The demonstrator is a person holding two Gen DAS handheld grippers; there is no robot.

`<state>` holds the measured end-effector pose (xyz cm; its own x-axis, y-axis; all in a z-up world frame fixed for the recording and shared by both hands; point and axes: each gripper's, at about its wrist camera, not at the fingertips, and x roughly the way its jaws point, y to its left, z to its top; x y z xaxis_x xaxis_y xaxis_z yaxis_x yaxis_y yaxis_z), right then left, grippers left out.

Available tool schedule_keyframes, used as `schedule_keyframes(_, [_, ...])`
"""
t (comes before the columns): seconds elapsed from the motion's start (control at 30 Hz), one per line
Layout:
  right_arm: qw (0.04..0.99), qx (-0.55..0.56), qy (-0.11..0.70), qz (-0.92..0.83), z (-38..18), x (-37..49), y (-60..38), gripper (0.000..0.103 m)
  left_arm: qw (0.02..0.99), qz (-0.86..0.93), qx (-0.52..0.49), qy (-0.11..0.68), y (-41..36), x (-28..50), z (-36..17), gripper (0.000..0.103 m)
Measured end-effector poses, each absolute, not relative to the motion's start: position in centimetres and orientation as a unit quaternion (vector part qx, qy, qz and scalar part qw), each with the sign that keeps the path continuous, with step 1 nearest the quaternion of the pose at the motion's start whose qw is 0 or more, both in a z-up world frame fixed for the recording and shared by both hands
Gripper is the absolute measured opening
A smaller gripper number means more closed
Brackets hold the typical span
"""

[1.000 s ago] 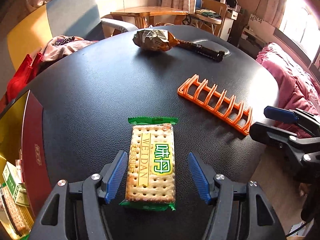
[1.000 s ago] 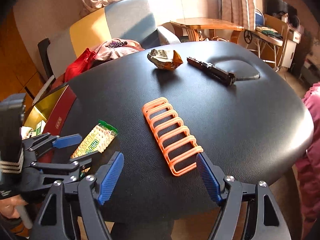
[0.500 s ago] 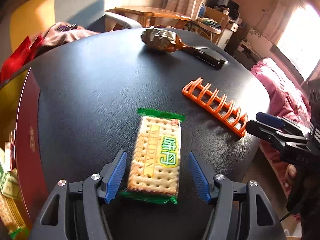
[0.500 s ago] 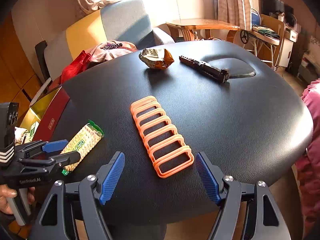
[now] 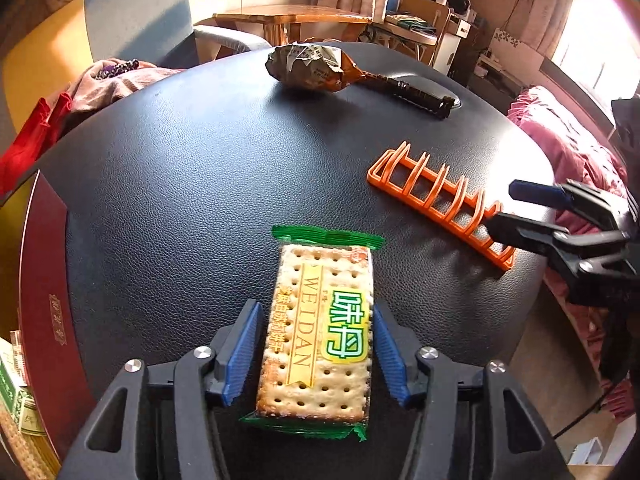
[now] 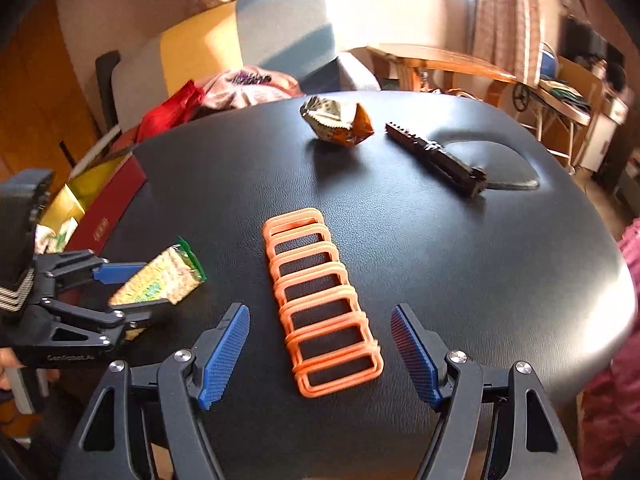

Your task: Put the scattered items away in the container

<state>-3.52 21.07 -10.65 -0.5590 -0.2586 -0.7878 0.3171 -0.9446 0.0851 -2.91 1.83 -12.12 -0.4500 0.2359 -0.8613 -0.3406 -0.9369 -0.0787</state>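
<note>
A cracker packet (image 5: 320,336), clear film with green crimped ends and a yellow band reading WEIDAN, lies flat near the front edge of the black tabletop (image 5: 200,184). The left gripper (image 5: 314,350) straddles its near half; the jaws have just been closing, and the blue pads (image 5: 242,350) now sit right at the packet's long sides, the right one touching, the left seemingly a sliver off. Earlier they stood well clear on both sides. An orange rack (image 6: 320,308) of rectangular loops lies toward the right edge of the tabletop, its near end between the spread jaws of the right gripper (image 6: 320,354), which touch nothing. Compared with a second ago, the rack sits lower and more centred between those fingers. At the far edge lie a crumpled snack bag (image 5: 308,66) and, just beside it, a dark ridged bar (image 5: 416,94). A red box (image 5: 44,280) with a gold lining stands off the left edge, packets inside.
</note>
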Motion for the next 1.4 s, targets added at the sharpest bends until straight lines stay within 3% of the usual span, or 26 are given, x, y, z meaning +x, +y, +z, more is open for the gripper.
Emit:
schedule_keyframes(0.53, [0.174,0.479,0.101,-0.855,-13.1,-7.0,18.2,0.074,0.156,0.858,-0.489,0.033,0.7,-1.2,-11.7,0.050])
schedule_keyframes(0.7, [0.175,0.476,0.107,-0.855,-12.9,-6.5,17.5,0.058,0.151,0.859,-0.489,0.021,0.7,-1.3,-11.8,0.050])
schedule_keyframes(0.73, [0.176,0.475,0.109,-0.855,-12.9,-6.3,17.3,0.050,0.150,0.859,-0.489,0.020,0.6,-1.1,-11.8,0.050])
schedule_keyframes(1.4, [0.172,0.451,0.084,-0.872,-11.7,-2.2,14.2,0.049,0.131,0.874,-0.467,-0.012,-1.9,1.7,-10.3,0.050])
